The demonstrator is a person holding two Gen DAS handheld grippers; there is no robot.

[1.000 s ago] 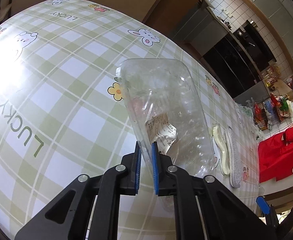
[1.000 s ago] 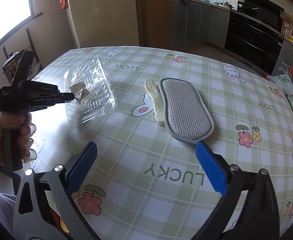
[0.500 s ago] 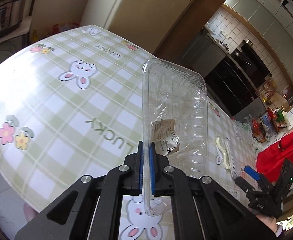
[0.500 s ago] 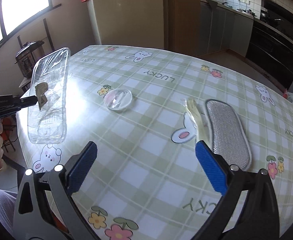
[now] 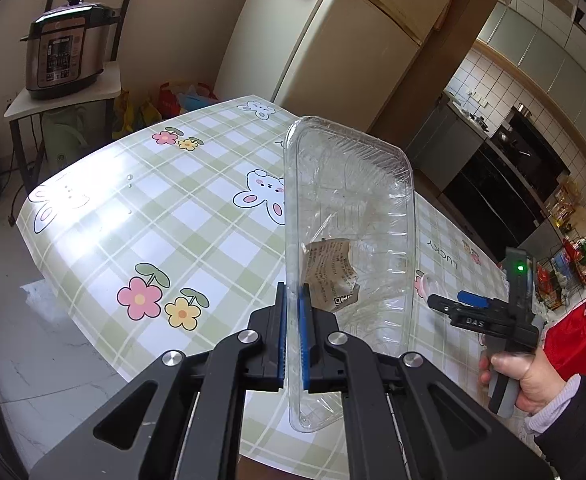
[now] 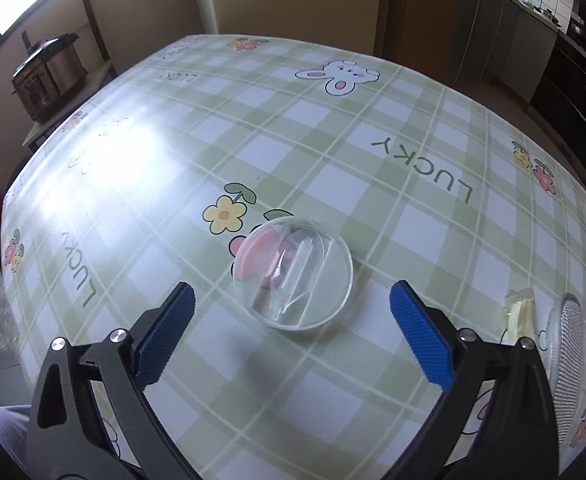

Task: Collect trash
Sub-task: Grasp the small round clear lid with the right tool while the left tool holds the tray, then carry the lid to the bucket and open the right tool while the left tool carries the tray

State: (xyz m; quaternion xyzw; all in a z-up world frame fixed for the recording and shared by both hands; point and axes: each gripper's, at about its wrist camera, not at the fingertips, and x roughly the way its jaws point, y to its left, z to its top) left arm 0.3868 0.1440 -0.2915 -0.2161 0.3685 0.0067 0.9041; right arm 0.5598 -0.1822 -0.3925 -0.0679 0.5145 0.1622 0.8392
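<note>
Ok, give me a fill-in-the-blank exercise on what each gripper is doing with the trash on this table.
1. The left gripper is shut on the rim of a clear plastic ____.
2. A crumpled paper ____ lies inside the tray.
3. The right gripper hangs with jaws ____ over a round clear lid.
4. That lid rests on the ____.

Missing words: tray; label; open; table

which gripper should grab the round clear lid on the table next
Right. The right gripper is open with the round clear lid just ahead of its fingers, while the left gripper is shut on the clear plastic tray.
</note>
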